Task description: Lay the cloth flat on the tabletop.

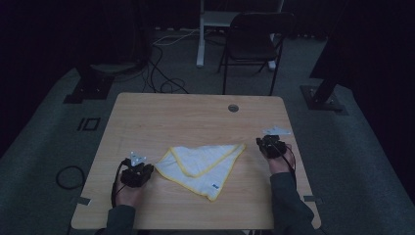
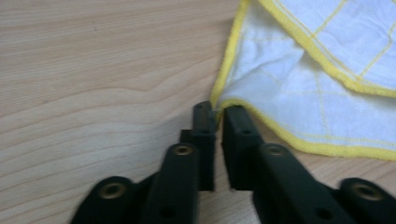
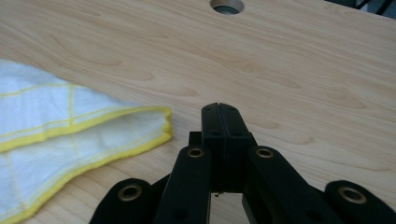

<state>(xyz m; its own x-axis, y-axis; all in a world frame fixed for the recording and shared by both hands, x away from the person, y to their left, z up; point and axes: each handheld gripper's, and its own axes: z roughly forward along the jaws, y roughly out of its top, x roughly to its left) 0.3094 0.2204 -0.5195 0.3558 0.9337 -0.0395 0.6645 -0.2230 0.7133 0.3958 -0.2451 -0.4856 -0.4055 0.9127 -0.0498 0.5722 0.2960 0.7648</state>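
Lying folded into a triangle at the middle of the wooden surface (image 1: 147,117), the white cloth with yellow edging (image 1: 203,166) has both tools beside it. Left tool (image 2: 218,112) sits at the cloth's near-left corner, jaws a narrow crack apart, the yellow hem right at their tips but not pinched. Right tool (image 3: 219,108) is fully closed on nothing, just off the cloth's right corner, on bare wood.
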